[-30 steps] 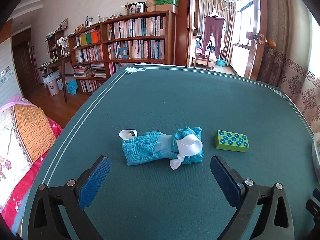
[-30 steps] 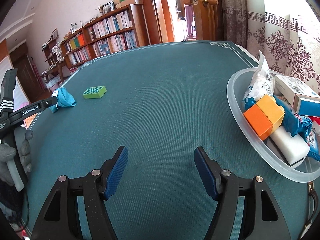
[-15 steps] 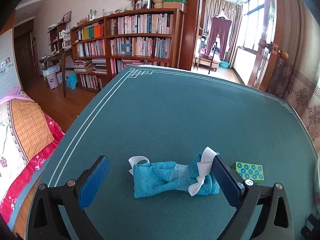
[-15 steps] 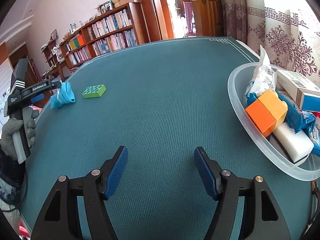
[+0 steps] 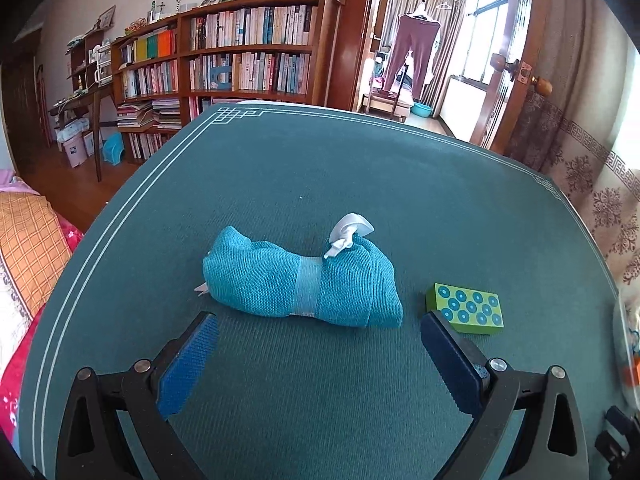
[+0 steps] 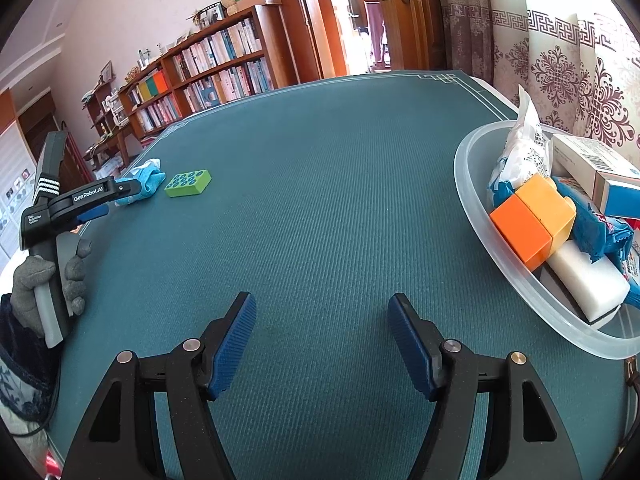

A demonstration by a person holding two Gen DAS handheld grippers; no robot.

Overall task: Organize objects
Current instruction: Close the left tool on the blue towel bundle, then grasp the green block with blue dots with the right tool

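Observation:
A rolled teal towel point(image 5: 280, 280) with a pale band and a white ribbon point(image 5: 350, 230) lies on the green table point(image 5: 320, 168). My left gripper point(image 5: 319, 320) is open, and the towel's near edge lies level with its fingertips without touching the pads. A green block with blue dots point(image 5: 464, 308) sits just beyond the right fingertip. In the right wrist view the towel point(image 6: 146, 180) and the block point(image 6: 188, 184) lie far left, by the left gripper point(image 6: 120, 194) in a gloved hand point(image 6: 48, 280). My right gripper point(image 6: 320, 300) hangs open over bare table, holding nothing.
A clear plastic basin point(image 6: 472, 200) at the table's right edge holds orange blocks point(image 6: 520, 232), a white block point(image 6: 584, 280), blue packets and a box. Bookshelves point(image 5: 240, 60) stand beyond the far edge, a bed point(image 5: 28, 240) to the left, and curtains point(image 6: 560, 60) to the right.
The left gripper has closed in on the towel, which now looks larger and shows another side, its white ribbon on the far top. The right gripper has stayed put.

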